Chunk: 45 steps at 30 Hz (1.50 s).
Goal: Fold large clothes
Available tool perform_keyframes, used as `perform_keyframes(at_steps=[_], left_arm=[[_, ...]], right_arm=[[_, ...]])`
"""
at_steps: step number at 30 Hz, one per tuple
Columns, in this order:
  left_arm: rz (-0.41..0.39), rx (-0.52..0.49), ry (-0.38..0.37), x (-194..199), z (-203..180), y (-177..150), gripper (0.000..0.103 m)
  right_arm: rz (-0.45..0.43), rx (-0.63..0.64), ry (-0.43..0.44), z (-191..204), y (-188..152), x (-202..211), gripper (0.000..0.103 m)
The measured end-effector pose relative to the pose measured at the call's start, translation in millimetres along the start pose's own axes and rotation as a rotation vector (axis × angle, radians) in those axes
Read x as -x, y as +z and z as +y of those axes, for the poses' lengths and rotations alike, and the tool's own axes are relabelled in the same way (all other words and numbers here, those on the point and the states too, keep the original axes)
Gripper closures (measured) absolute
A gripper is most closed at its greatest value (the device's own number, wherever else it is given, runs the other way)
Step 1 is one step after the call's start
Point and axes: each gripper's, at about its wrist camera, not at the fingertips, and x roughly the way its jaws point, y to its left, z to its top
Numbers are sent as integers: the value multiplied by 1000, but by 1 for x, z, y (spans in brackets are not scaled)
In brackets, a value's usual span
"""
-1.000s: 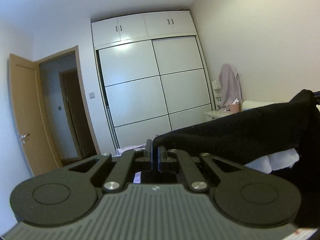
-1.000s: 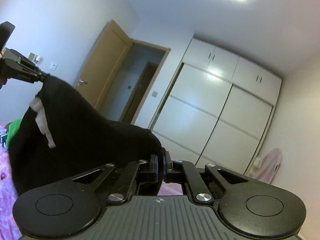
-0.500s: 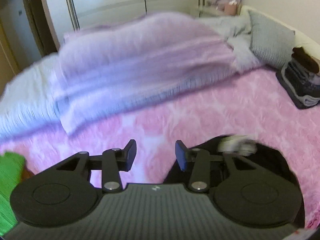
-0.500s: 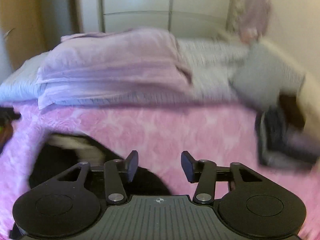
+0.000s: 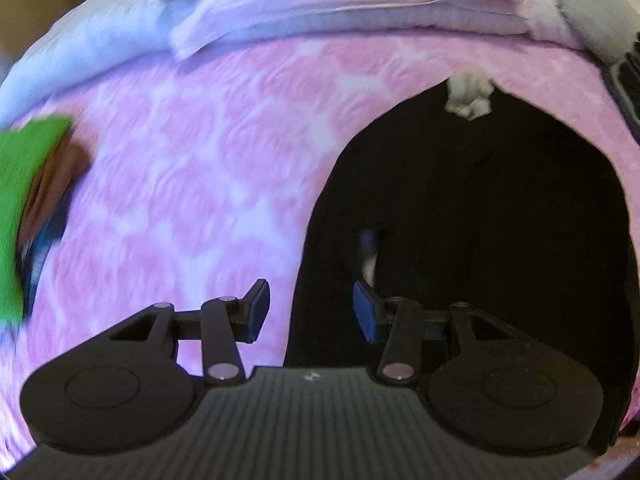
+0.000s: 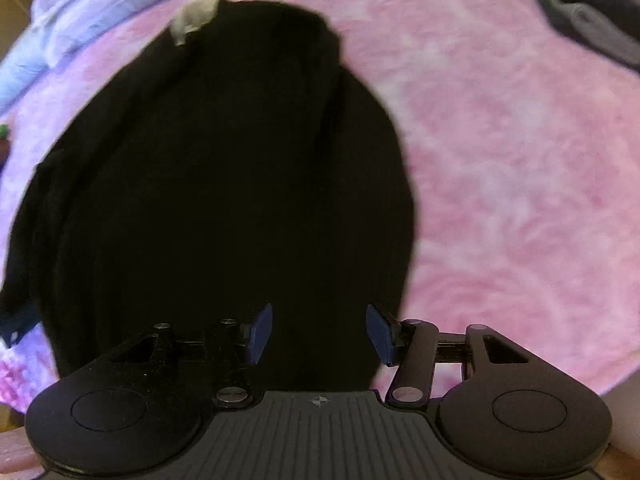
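Left gripper (image 5: 307, 312): black two-finger tongs with blue pads (image 5: 258, 310); jaws parted and opening, nothing pressed between them. One finger hangs over bare bedspread, the other over the left edge of the dark cloth.

Right gripper (image 6: 319, 334): same make, ribbed grey housing, blue pads (image 6: 260, 334); jaws parted and opening, no cloth pinched. Both fingers hang over the near end of the dark cloth, towards its right edge.

Black knitted garment (image 6: 224, 184): large, soft, matt, lying in a long rounded heap on the bed, its near end under both tongs and its far end toward the middle of the bed. Faint lengthwise folds show in the right wrist view.

White fluffy trim (image 5: 468, 98): small crumpled tuft at the garment's far end.

Pink mottled bedspread (image 5: 208, 152): plush, rosette-patterned, carrying the garment.

Green cloth (image 5: 22, 200): bright, blurred, at the bed's left edge.

Dark grey folded pile (image 6: 588, 12): at the far right edge.

Pale lilac folded quilt (image 5: 340, 4): layered, ridged, along the far edge of the bed.
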Motion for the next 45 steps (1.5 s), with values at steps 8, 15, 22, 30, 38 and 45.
perform_keyframes(at_steps=[8,15,22,30,38,45], left_arm=[[39,104,74,22,-8,-49,61],[5,105,124,42,-8,-69,61],[39,78,113,14,-5,-83,60],[121,140,57,-37,22,-107,100],[-73,66,272,-10,94,-33,101],[86,51,504,-49,163,6,92]], right_arm=[[56,238,21,27,-11,-29,97],[22,178,200,-64,49,55,101],[-85,95,-269,-184,113,92,101],[-105,-210,-392,-236,132,101,93],[-61,-71,-269,-142,111,52,92],[-110,8,-150,-89,143,33,59]])
